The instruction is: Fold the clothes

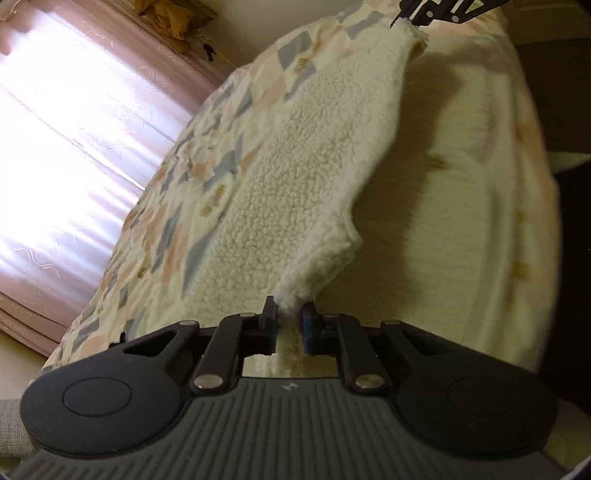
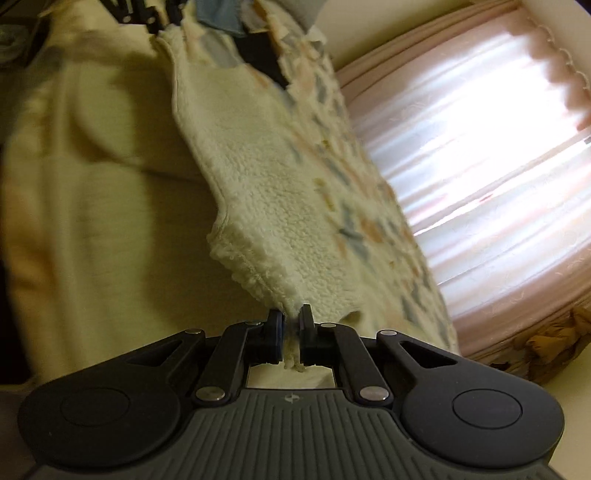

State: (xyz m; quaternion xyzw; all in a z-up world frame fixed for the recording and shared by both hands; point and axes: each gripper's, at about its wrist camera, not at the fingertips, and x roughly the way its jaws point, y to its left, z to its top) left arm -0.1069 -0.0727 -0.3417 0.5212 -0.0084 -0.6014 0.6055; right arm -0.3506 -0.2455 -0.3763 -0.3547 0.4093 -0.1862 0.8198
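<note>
Left claw [image 1: 288,314]: jaws nearly closed, a corner of the fleece garment [image 1: 295,192] pinched between the pads. Right claw [image 2: 291,321]: same state, jaws drawn in tight on the opposite corner, tufts of pile seen poking through behind the pads.

Garment: cream, fluffy, held by one edge, which is stretched between the two claws. In the left wrist view the right claw is seen at the far corner of that edge, up top; in the right wrist view the left claw [image 2: 162,20] is seen the same way. The held edge is raised clear of the bed; the body of the garment runs away from it toward the patchwork side. Whether the far edge rests on the bed cannot be told from either view.

Bed [image 1: 461,192]: plain cream cover under the lifted edge, patchwork quilt [image 1: 207,155] on the side toward the window. Pink curtain [image 1: 74,155] behind, backlit.

Progress, judged: early. Grasp on both corners done. No completed fold is visible; whether the piece is single or already doubled cannot be made out. Likely remaining: the held edge to be carried across onto the opposite edge, laid down, released, then further folds and a tidy-up. Both views are motion-blurred, so finer details of the edges are not readable.
</note>
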